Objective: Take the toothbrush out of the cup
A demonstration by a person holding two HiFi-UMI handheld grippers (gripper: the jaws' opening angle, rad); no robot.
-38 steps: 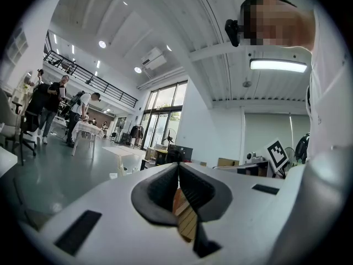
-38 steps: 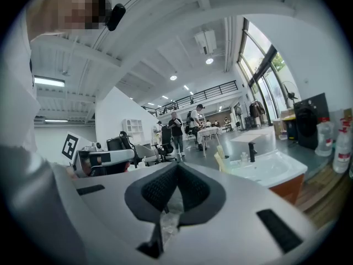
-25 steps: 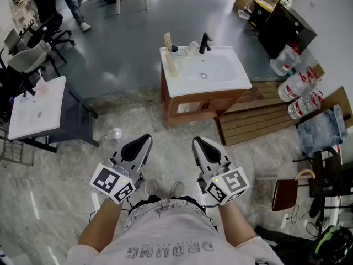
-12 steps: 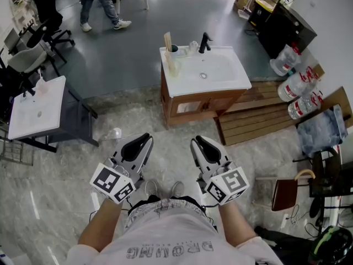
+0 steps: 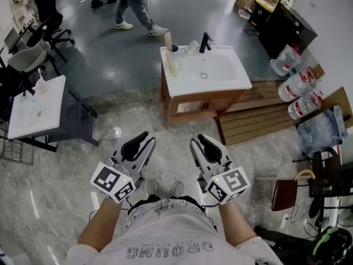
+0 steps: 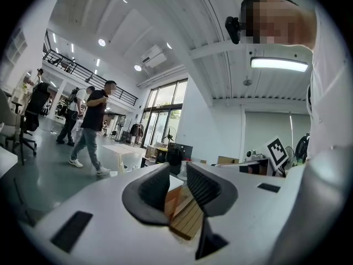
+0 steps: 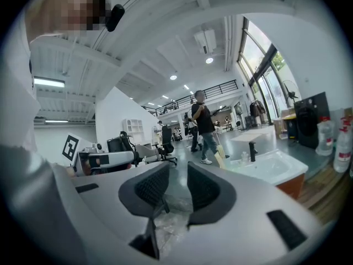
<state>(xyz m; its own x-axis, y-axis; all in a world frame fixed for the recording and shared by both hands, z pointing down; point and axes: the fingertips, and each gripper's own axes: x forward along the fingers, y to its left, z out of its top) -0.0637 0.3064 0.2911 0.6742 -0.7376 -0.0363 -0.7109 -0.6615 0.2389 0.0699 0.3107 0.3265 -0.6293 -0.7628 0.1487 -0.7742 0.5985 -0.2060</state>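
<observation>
A white sink (image 5: 204, 70) on a wooden cabinet stands on the floor well ahead of me. At its back left corner is a dark cup (image 5: 174, 49), and a pale wooden toothbrush (image 5: 167, 41) stands upright beside or in it; I cannot tell which. My left gripper (image 5: 144, 141) and right gripper (image 5: 199, 143) are held side by side low in front of my body, far short of the sink. The jaws of both are opening, with nothing between them. In the right gripper view, the gripper (image 7: 177, 178) points toward the sink (image 7: 267, 167). The left gripper (image 6: 176, 175) frames the cabinet.
A black tap (image 5: 204, 42) and a clear cup (image 5: 192, 47) stand on the sink's back edge. Wooden pallets (image 5: 265, 115) and water bottles (image 5: 298, 84) lie to the right. To the left is a second white sink table (image 5: 36, 106). A person (image 5: 132, 4) walks behind.
Both grippers' jaws have parted from shut to a gap, while the hands stayed in place. The person in the background has walked to the right.
</observation>
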